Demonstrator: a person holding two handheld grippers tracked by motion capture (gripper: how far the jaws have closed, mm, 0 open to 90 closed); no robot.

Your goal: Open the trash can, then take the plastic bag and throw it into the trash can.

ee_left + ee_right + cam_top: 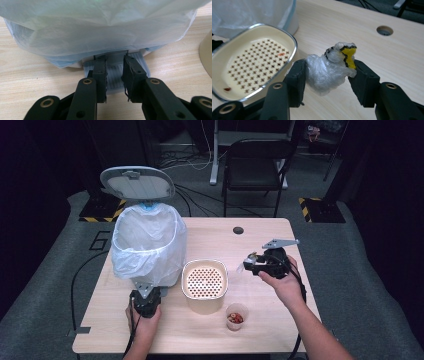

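Crumpled plastic wrap [329, 72], clear with a yellow and black printed patch, sits between the jaws of my right gripper [328, 80]; in the right gripper view both pads press into it and hold it off the wooden table [352, 27]. Beyond my left jaw in that view lies the cream strainer bowl [255, 62] with its perforated floor and a couple of reddish scraps, and farther past it the bagged side of the bin. Ahead of my right jaw is the round hole [384, 30] in the tabletop. In the left gripper view, my left gripper [115, 75] has its jaws drawn narrow and resting on the ribbed pedal [115, 75] at the foot of the bin, with the white bin liner [100, 30] bulging just above and ahead of the jaw tips; I cannot tell whether the pads pinch anything. From the high view, my left gripper [145, 292] is at the base of the pedal bin [147, 245], whose lid [137, 182] stands open. My right gripper [250, 262] hovers above the table, holding the wrap [248, 259], with the strainer bowl [204, 282] beside it toward my left hand and a small clear cup [236, 316] of reddish bits nearer to me.
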